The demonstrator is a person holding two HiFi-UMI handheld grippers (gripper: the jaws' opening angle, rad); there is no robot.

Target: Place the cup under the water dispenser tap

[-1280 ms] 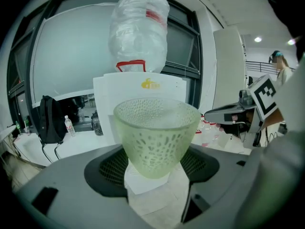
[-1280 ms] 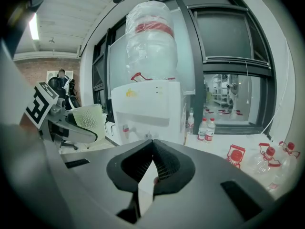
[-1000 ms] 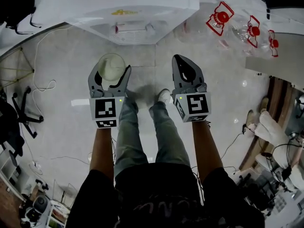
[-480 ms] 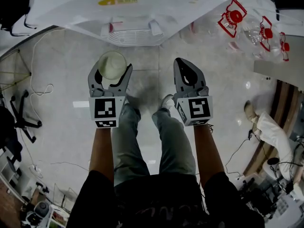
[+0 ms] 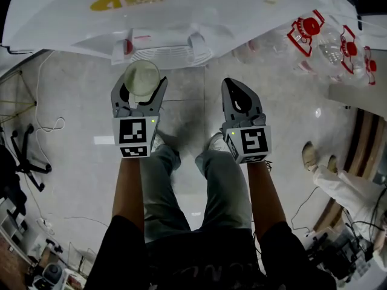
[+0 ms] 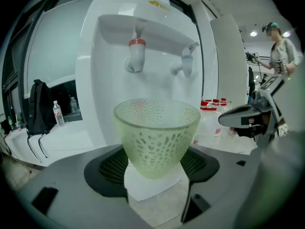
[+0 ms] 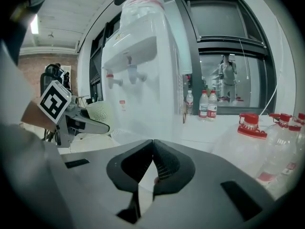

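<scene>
A pale green textured cup [image 5: 141, 77] [image 6: 156, 135] stands upright between the jaws of my left gripper [image 5: 140, 84] [image 6: 157, 168], which is shut on it. The white water dispenser [image 5: 163, 11] [image 6: 143, 70] is just ahead. Its red-capped tap [image 6: 137, 54] [image 5: 127, 45] and a white tap [image 6: 187, 63] [image 5: 196, 41] hang above and beyond the cup, over the drip grille [image 5: 169, 53]. The cup sits in front of the red tap, short of the grille. My right gripper [image 5: 237, 92] [image 7: 152, 163] is shut and holds nothing, to the right of the cup. From the right gripper view the cup [image 7: 99, 112] shows at left.
Large clear water jugs with red caps [image 5: 320, 38] [image 7: 267, 147] lie to the right of the dispenser. Small water bottles [image 7: 208, 104] stand on a ledge behind. A person [image 6: 281, 51] stands far right. My own legs and shoes [image 5: 214, 141] are below on the tiled floor.
Both grippers have moved forward towards the dispenser. The cup in the left gripper is now close to the drip grille and red tap. The right gripper stayed shut.
</scene>
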